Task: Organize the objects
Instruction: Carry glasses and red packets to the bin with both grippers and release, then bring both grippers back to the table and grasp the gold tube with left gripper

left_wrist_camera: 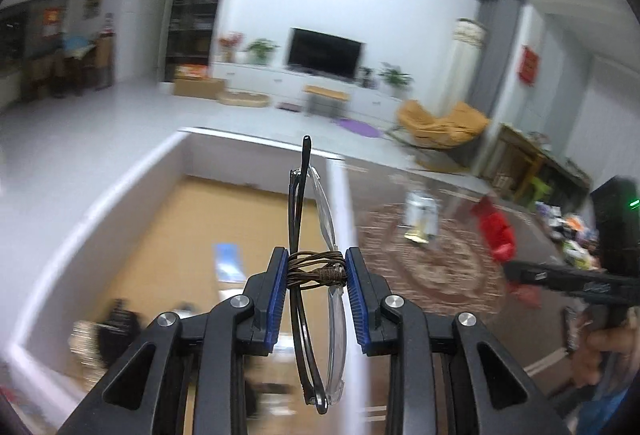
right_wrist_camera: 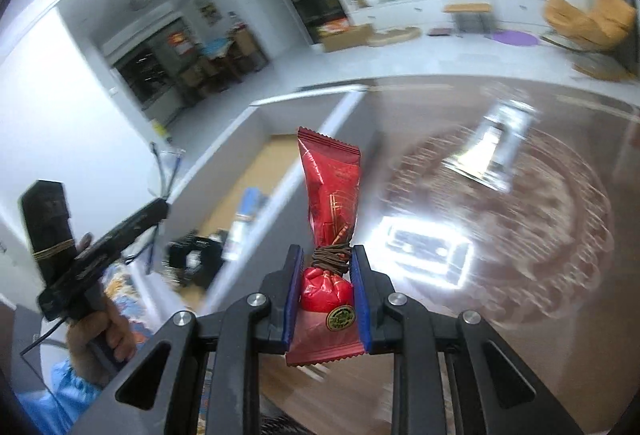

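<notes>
A white-walled box (left_wrist_camera: 120, 203) with a brown floor is seen beside the patterned tabletop (left_wrist_camera: 440, 267), a few blurred things already lying inside. The carrying step is judged to be in hand — both loads are held aloft. The left tongs (left_wrist_camera: 317, 271) are clamped on folded glasses (left_wrist_camera: 316, 219) above the box; the right tongs (right_wrist_camera: 326, 277) are clamped on a red candy packet (right_wrist_camera: 330, 191). Next, a lowering into the box and a gentle release are called for.
</notes>
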`<act>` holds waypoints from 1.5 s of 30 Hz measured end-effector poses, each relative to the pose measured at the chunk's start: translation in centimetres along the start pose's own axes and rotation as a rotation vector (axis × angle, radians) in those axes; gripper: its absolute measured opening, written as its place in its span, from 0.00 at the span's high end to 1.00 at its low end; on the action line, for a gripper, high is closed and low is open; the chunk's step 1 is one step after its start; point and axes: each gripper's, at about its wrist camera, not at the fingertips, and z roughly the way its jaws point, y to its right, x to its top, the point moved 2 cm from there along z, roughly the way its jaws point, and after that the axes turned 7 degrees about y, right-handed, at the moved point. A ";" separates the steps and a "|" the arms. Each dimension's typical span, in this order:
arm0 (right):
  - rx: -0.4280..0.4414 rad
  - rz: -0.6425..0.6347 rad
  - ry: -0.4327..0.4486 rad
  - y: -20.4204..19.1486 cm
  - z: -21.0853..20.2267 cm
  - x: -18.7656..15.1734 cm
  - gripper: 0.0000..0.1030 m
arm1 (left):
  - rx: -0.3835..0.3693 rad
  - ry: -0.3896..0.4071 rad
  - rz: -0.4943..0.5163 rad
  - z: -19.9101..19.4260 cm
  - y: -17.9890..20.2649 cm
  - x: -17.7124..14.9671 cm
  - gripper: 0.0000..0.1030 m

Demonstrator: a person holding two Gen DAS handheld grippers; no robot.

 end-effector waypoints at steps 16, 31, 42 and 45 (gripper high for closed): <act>0.099 -0.114 -0.178 -12.4 15.9 -2.0 0.18 | 0.347 -0.241 -0.073 3.8 -10.3 -5.2 0.13; -0.391 0.062 0.018 11.9 3.4 -6.6 0.05 | 0.324 -0.144 0.025 3.3 -2.8 -2.9 0.12; -0.535 0.163 0.016 21.3 -1.9 -9.5 0.05 | 0.282 -0.111 0.200 3.6 5.4 -0.6 0.12; -0.558 0.148 0.019 22.3 -2.4 -9.9 0.05 | 0.224 -0.109 0.223 4.2 8.5 0.2 0.12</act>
